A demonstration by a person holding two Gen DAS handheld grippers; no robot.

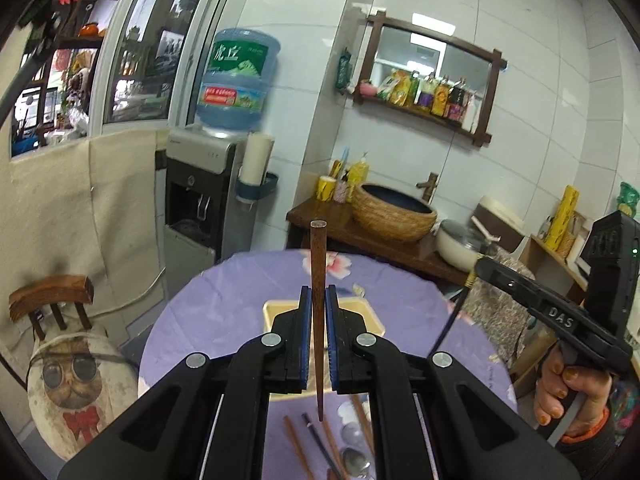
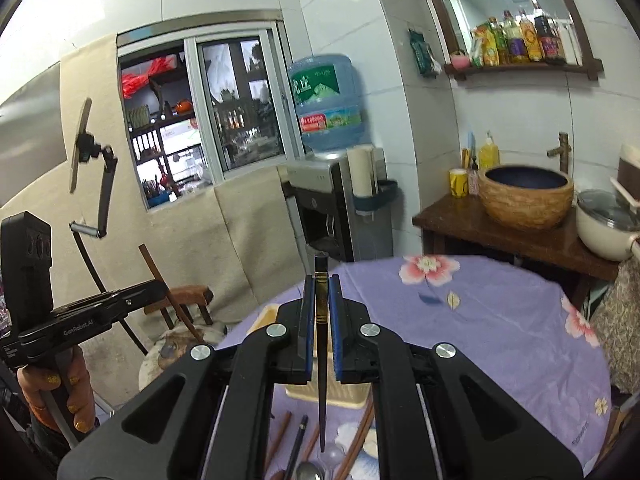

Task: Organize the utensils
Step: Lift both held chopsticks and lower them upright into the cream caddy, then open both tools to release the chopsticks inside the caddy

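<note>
My left gripper is shut on a brown wooden chopstick, held upright above the table, tip down. My right gripper is shut on a black chopstick with gold bands, also upright. A cream utensil basket sits on the purple tablecloth behind the left fingers; it also shows under the right gripper. Loose chopsticks and metal spoons lie on the cloth below. The left gripper with its chopstick shows in the right wrist view; the right gripper body shows in the left wrist view.
A round table with a purple flowered cloth. A wooden chair with a cat cushion stands at the left. A water dispenser, a wooden counter with a woven basin and a pot stand behind.
</note>
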